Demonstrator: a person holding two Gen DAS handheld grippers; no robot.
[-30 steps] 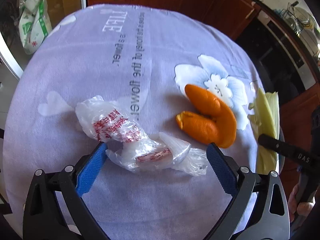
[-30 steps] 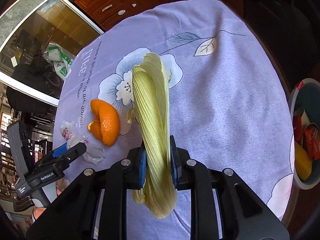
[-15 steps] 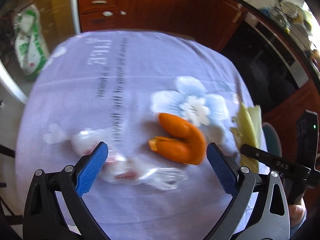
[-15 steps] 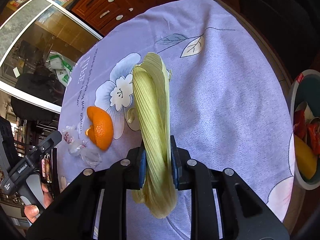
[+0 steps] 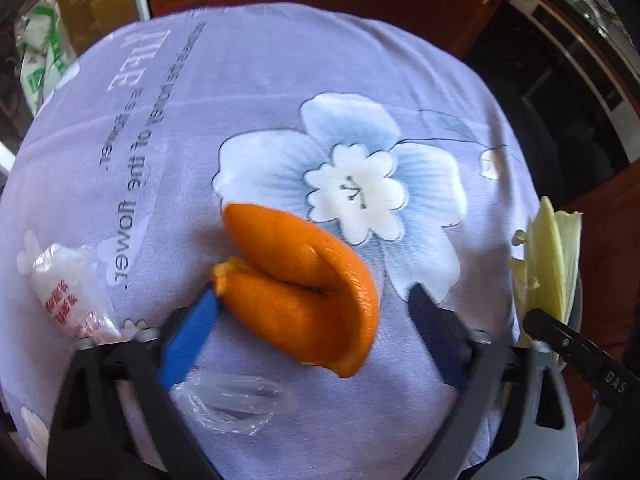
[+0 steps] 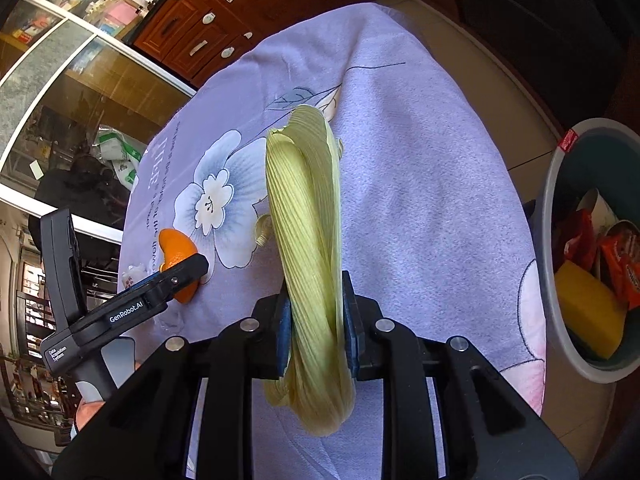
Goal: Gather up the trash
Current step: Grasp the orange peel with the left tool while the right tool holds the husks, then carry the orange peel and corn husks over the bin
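Left gripper (image 5: 316,312) closing around the orange peel (image 5: 304,292)
Right gripper (image 6: 316,320) clamping corn husk (image 6: 308,232); bin (image 6: 560,216) sitting at three o'clock.

Home dining room: wooden drawer cabinets (image 6: 200,36), flowered tablecloth (image 5: 280,100), glass-fronted cupboard (image 6: 60,92).

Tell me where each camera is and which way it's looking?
Left wrist: sits on the left gripper, looking steeply down at the orange peel between its closing jaws; its own blue pads show.
Right wrist: sits on the right gripper, looking down along the corn husk it clamps, with the trash bin off the table's edge; a hand shows.
Shared: peel, husk, and the purple flowered tablecloth.
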